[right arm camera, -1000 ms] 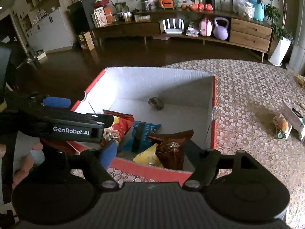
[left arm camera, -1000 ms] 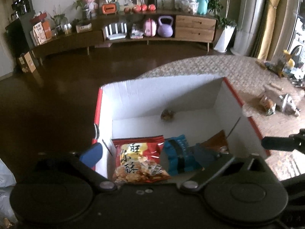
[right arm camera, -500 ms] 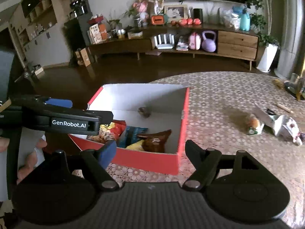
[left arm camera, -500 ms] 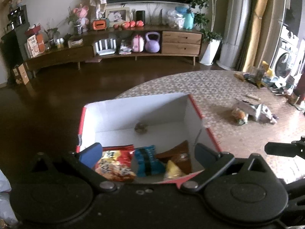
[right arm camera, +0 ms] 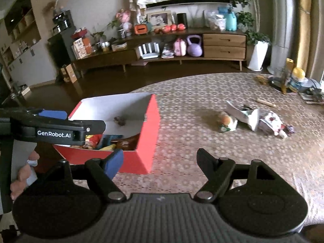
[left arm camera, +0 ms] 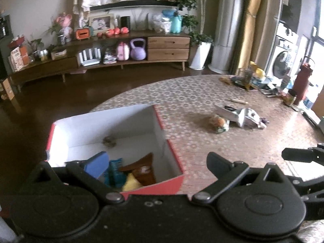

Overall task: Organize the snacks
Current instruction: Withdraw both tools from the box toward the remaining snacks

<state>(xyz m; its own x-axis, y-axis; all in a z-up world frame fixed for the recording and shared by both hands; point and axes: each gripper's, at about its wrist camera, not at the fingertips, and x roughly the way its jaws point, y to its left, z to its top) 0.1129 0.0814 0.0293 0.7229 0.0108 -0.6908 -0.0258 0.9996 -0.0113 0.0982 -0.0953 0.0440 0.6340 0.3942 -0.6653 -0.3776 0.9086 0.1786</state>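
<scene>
Snack packets sit packed in a red cardboard box (right arm camera: 147, 133) with a white inside, standing on a round table (right arm camera: 202, 162) covered in a patterned cloth. From the right wrist view, the near end of the box holds a red-and-yellow packet (right arm camera: 92, 141), a blue packet (right arm camera: 110, 138), a yellow packet (right arm camera: 108, 147) and a brown packet (right arm camera: 127, 141), lying close together; a small dark scrap (right arm camera: 119, 120) rests alone on the floor of the box near its far wall.

Both tools are empty. The left gripper (left arm camera: 157, 163) hangs above the box's near right corner, its jaws spread wide with nothing between them, one blue pad (left arm camera: 97, 165) over the packets. The right gripper (right arm camera: 160, 160) stands just beside the box over bare cloth, likewise spread wide and holding nothing. The left tool's black arm crosses the left side of the right wrist view, with a person's fingers (right arm camera: 22, 174) wrapped below it.

Well apart from the box, farther right on the table, lie a small orange-and-green packet (right arm camera: 226, 122) and, just beside it, a crumpled white wrapper (right arm camera: 261, 119). A wooden stick (right arm camera: 265, 102) lies beyond them. A long low sideboard (right arm camera: 162, 54) with a purple kettlebell (right arm camera: 194, 45) lines the far wall.
</scene>
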